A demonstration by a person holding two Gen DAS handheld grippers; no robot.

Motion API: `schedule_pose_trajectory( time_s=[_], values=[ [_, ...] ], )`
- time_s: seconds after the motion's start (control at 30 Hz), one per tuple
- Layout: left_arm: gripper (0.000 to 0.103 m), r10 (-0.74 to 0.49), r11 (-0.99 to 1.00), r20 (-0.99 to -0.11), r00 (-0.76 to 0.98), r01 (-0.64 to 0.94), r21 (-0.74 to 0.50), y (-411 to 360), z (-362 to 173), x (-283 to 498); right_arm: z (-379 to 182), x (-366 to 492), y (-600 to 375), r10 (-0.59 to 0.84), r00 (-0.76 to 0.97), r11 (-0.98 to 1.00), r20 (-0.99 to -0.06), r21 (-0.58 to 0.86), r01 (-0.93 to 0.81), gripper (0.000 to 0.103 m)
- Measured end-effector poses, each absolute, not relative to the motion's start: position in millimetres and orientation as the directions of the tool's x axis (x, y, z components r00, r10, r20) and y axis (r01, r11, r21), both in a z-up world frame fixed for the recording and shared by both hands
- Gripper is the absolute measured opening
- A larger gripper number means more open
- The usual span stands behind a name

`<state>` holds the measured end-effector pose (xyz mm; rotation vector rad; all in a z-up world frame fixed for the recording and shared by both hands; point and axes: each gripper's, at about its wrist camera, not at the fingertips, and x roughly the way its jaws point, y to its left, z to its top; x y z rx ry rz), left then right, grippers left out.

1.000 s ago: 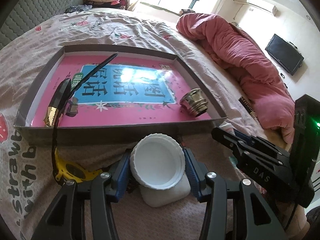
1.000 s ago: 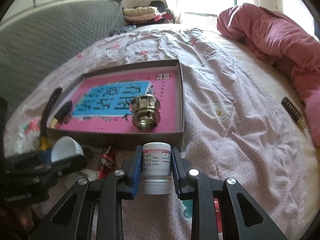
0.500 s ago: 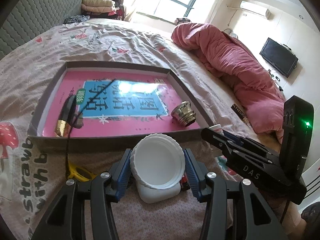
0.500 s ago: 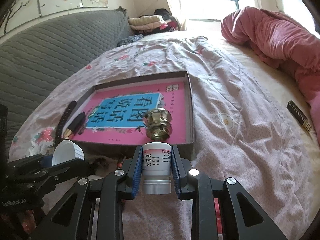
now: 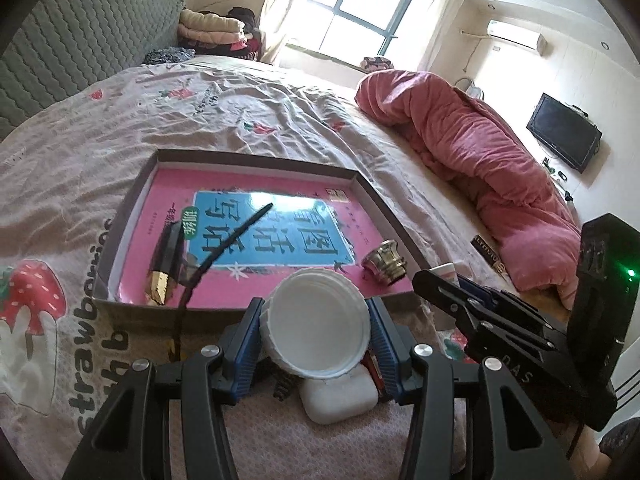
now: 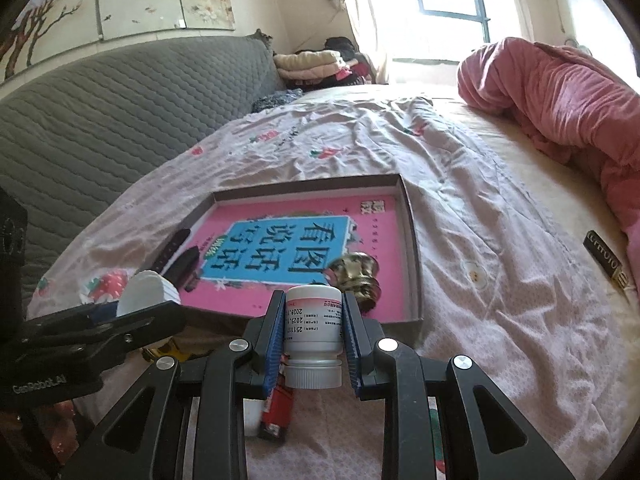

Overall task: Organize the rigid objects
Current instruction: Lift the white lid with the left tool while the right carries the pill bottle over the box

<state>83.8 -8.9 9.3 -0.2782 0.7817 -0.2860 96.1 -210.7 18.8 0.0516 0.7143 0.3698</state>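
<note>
The left gripper (image 5: 318,334) fingers clamp a light, stiff white lid (image 5: 318,330) by its ribbed rim. The right gripper (image 6: 313,336) fingers squeeze a small, smooth pill bottle (image 6: 313,326) at its sides; it can slip.

Both grippers are matte black plastic frames with triangular cut-outs. The left gripper (image 5: 318,334) has silver round-headed screws at its joints and ribbed blue pads (image 5: 245,346) (the right gripper (image 6: 312,340) matches). White lettering marks their sides, and a green light (image 5: 631,273) glows on one black housing.
</note>
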Motion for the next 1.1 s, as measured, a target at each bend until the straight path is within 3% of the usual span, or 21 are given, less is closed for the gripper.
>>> schedule_pose_trajectory(
  time_s=[0.57,1.1],
  values=[
    [0.051,-0.359,0.919,-0.632,0.687,0.141,-0.369,-4.8,2.1,98.4,23.0,99.3,-202.2,0.333,0.717,0.938,-0.612,0.138,-0.319,0.027],
    [0.051,-0.307,0.942,-0.646,0.699,0.126,-0.311,2.1,-11.2,118.8,15.1,117.9,-193.6,0.311,0.725,0.942,-0.614,0.100,-0.320,0.027]
  ],
)
